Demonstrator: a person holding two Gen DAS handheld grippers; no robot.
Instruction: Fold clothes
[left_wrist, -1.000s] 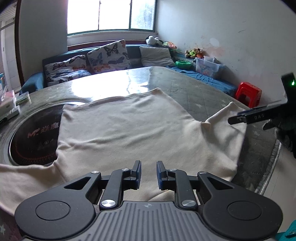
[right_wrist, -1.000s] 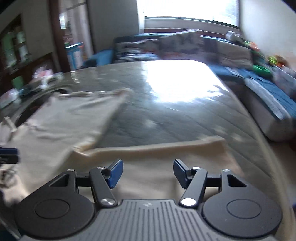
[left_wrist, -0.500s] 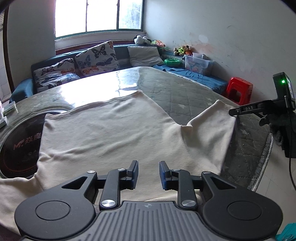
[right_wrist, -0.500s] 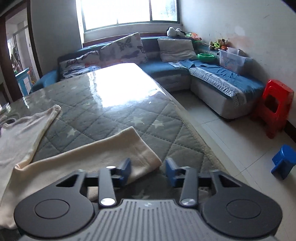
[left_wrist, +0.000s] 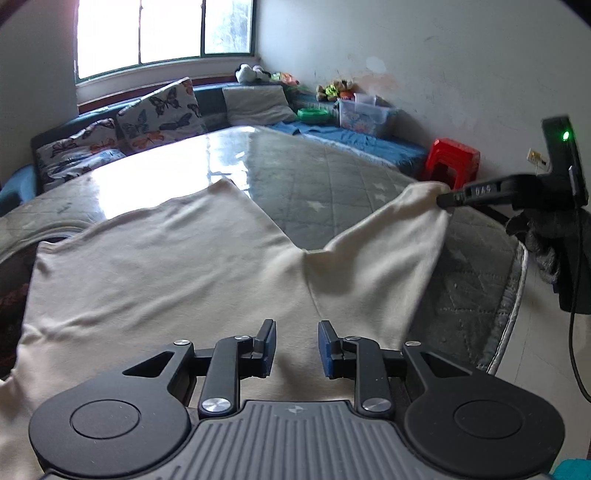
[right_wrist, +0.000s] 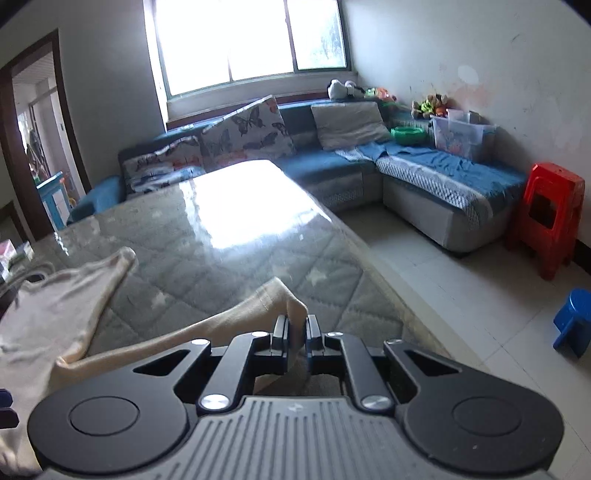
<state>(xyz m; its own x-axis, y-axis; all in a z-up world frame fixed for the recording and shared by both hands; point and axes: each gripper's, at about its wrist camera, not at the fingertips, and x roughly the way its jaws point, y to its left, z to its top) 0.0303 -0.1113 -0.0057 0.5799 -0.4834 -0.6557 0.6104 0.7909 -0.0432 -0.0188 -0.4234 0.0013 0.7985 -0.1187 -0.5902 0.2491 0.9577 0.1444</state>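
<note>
A cream shirt (left_wrist: 155, 266) lies spread on the quilted table (left_wrist: 332, 192). My left gripper (left_wrist: 294, 345) is open and hovers low over the shirt's near edge, holding nothing. My right gripper (right_wrist: 294, 332) is shut on the end of the shirt's right sleeve (right_wrist: 273, 299) and lifts it a little off the table. In the left wrist view the right gripper (left_wrist: 448, 199) shows at the far right, pinching the sleeve tip (left_wrist: 424, 195). The shirt's body (right_wrist: 55, 295) lies at the left of the right wrist view.
The table's right edge (left_wrist: 517, 280) runs close to the sleeve, with tiled floor (right_wrist: 461, 295) beyond. A blue sofa (right_wrist: 424, 173) with cushions stands behind the table. A red stool (right_wrist: 546, 214) and a blue stool (right_wrist: 574, 317) stand by the wall. A dark round hob (left_wrist: 11, 295) is at the left.
My right gripper has closed on the sleeve end and raised it slightly. My left gripper has stayed open and moved a little right over the shirt.
</note>
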